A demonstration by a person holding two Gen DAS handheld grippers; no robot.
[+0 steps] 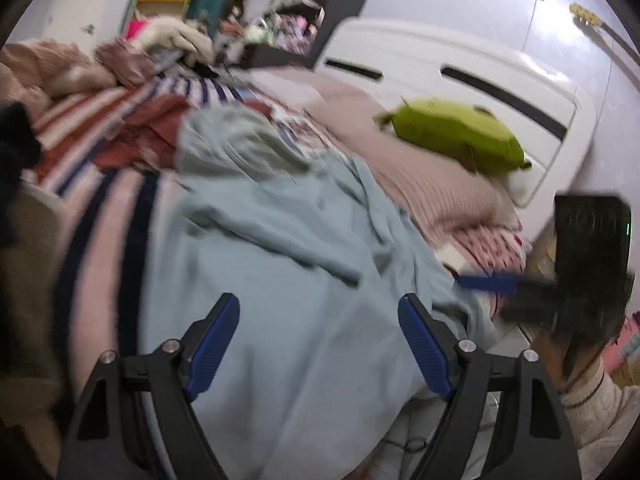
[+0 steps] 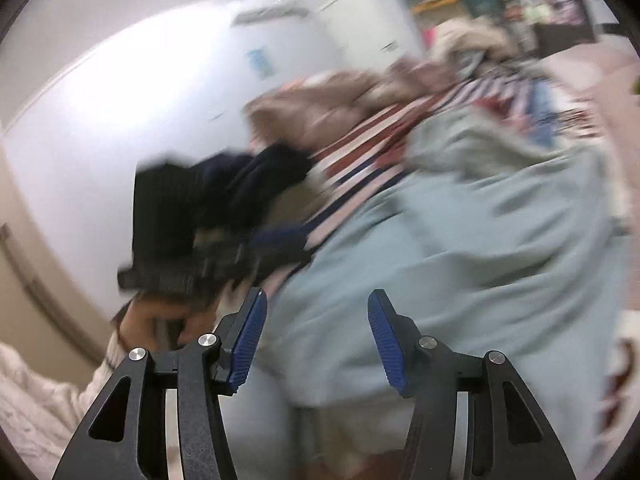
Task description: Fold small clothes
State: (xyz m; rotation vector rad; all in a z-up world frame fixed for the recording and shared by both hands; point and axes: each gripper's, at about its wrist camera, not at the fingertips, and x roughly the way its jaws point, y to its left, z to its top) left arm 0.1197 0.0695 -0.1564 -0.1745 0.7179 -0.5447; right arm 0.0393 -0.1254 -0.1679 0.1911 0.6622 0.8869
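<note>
A light blue garment (image 1: 288, 280) lies crumpled on the bed, and it fills the right of the right wrist view (image 2: 460, 260). My left gripper (image 1: 320, 340) is open and empty, its blue pads spread just above the cloth. My right gripper (image 2: 316, 336) is open and empty above the garment's near edge. The right gripper also shows at the right of the left wrist view (image 1: 568, 280). The left gripper shows blurred at the left of the right wrist view (image 2: 208, 240).
A striped red, white and blue blanket (image 1: 100, 120) with a heap of other clothes (image 1: 52, 68) lies behind the garment. A green plush toy (image 1: 456, 136) sits on a pink cover near the white headboard (image 1: 460, 68). A white wall (image 2: 120, 100) stands to the left.
</note>
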